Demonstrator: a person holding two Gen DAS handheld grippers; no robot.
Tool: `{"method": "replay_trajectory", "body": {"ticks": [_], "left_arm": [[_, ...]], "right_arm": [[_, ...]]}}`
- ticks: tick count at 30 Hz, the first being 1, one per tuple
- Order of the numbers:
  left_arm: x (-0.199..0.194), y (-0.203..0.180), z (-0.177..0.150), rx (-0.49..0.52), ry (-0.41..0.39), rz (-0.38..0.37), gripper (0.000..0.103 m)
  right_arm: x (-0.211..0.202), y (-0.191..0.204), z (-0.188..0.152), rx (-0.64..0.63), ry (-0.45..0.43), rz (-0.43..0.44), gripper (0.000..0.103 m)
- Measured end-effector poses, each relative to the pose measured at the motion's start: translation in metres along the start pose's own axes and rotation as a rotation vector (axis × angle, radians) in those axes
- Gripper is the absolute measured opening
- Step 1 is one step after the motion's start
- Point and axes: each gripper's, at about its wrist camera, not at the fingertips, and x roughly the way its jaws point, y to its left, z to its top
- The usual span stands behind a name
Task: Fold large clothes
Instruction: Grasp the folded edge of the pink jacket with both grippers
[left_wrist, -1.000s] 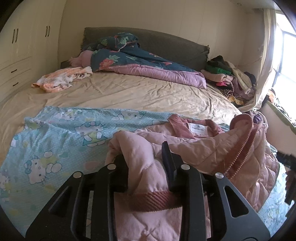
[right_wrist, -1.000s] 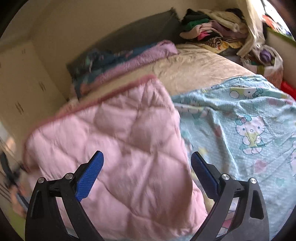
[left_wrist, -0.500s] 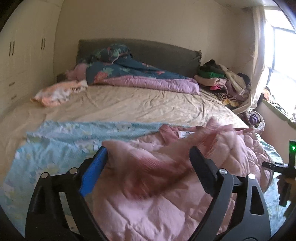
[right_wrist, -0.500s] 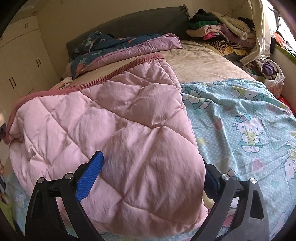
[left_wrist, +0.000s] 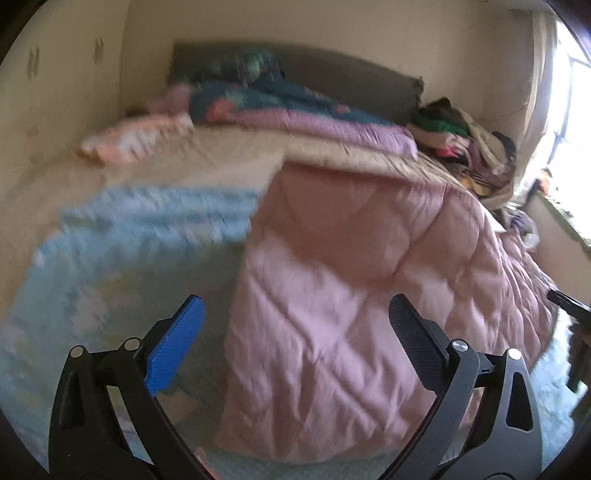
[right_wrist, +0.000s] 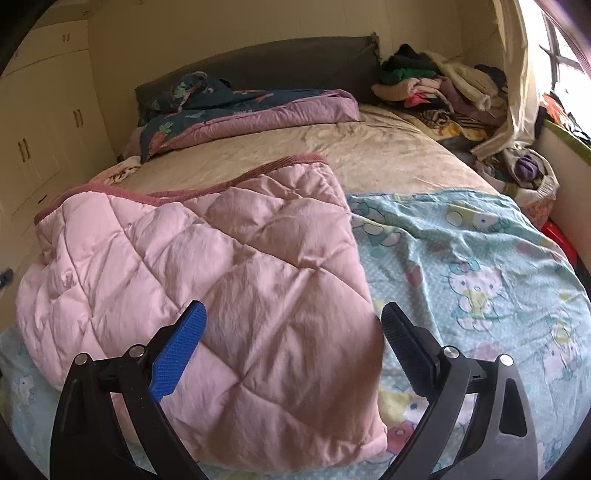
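Observation:
A pink quilted jacket (right_wrist: 229, 288) lies folded over on a light blue cartoon-print sheet (right_wrist: 480, 266) on the bed; its ribbed darker pink hem runs along the far edge. It also shows in the blurred left wrist view (left_wrist: 351, 295). My left gripper (left_wrist: 295, 339) is open and empty, just above the jacket's near left edge. My right gripper (right_wrist: 293, 343) is open and empty, over the jacket's near right corner. A dark part of the other gripper (left_wrist: 569, 306) shows at the right edge of the left wrist view.
A beige bedsheet (right_wrist: 369, 147) covers the far bed. A purple and floral duvet (right_wrist: 240, 110) lies by the dark headboard (right_wrist: 277, 62). A pile of clothes (right_wrist: 436, 88) sits at the far right corner. White wardrobes (right_wrist: 44, 122) stand on the left, a window on the right.
My left gripper opened and let go of the jacket's ribbed cuff, and the sleeve dropped. The jacket now lies flatter and folded. The right gripper stayed open and pulled back slightly.

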Motion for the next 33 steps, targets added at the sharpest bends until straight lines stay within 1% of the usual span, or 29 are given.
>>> {"method": "replay_trajectory", "body": {"ticks": [2, 3, 4, 5, 6, 7, 8, 9, 10, 11, 14, 17, 20, 24, 33], "left_arm": [[0.021, 0.010, -0.011, -0.042, 0.080, -0.023, 0.093], [0.026, 0.011, -0.014, -0.051, 0.097, -0.033, 0.093], [0.031, 0.011, -0.017, -0.057, 0.104, -0.041, 0.093], [0.034, 0.010, -0.019, -0.055, 0.099, -0.042, 0.092], [0.034, 0.008, -0.020, -0.045, 0.090, -0.035, 0.085], [0.032, 0.004, -0.019, -0.020, 0.079, -0.022, 0.048], [0.031, -0.001, -0.018, 0.007, 0.067, 0.003, 0.033], [0.029, -0.007, -0.016, 0.039, 0.055, 0.029, 0.029], [0.025, -0.014, -0.013, 0.074, 0.025, 0.047, 0.019], [0.022, -0.018, -0.009, 0.089, 0.002, 0.064, 0.013], [0.020, -0.019, 0.007, 0.073, -0.043, 0.056, 0.012], [0.027, -0.017, 0.024, 0.060, -0.057, 0.058, 0.012], [0.048, -0.019, 0.033, 0.066, -0.032, 0.094, 0.012], [0.078, -0.015, 0.036, 0.033, 0.024, 0.116, 0.012], [0.104, -0.015, 0.036, 0.021, 0.061, 0.151, 0.014]], "right_arm": [[0.011, 0.001, -0.001, -0.014, 0.040, -0.017, 0.096], [0.017, 0.001, -0.002, -0.016, 0.056, -0.025, 0.096], [0.021, 0.001, -0.003, -0.019, 0.050, -0.028, 0.093], [0.022, 0.002, -0.005, -0.027, 0.039, -0.028, 0.080], [0.022, 0.004, -0.006, -0.039, 0.028, -0.033, 0.072], [0.022, 0.006, -0.007, -0.047, 0.019, -0.040, 0.053], [0.020, 0.008, -0.008, -0.053, 0.003, -0.054, 0.038], [0.018, 0.010, -0.007, -0.055, -0.016, -0.068, 0.033], [0.016, 0.011, -0.005, -0.053, -0.027, -0.078, 0.028], [0.013, 0.012, -0.002, -0.042, -0.042, -0.086, 0.024], [0.010, 0.012, 0.012, -0.016, -0.076, -0.107, 0.022], [0.016, 0.005, 0.029, 0.042, -0.085, -0.108, 0.022], [0.034, 0.005, 0.040, 0.048, -0.063, -0.137, 0.022], [0.059, 0.003, 0.045, 0.070, -0.020, -0.159, 0.021], [0.100, -0.005, 0.047, 0.072, 0.063, -0.189, 0.021]]}}
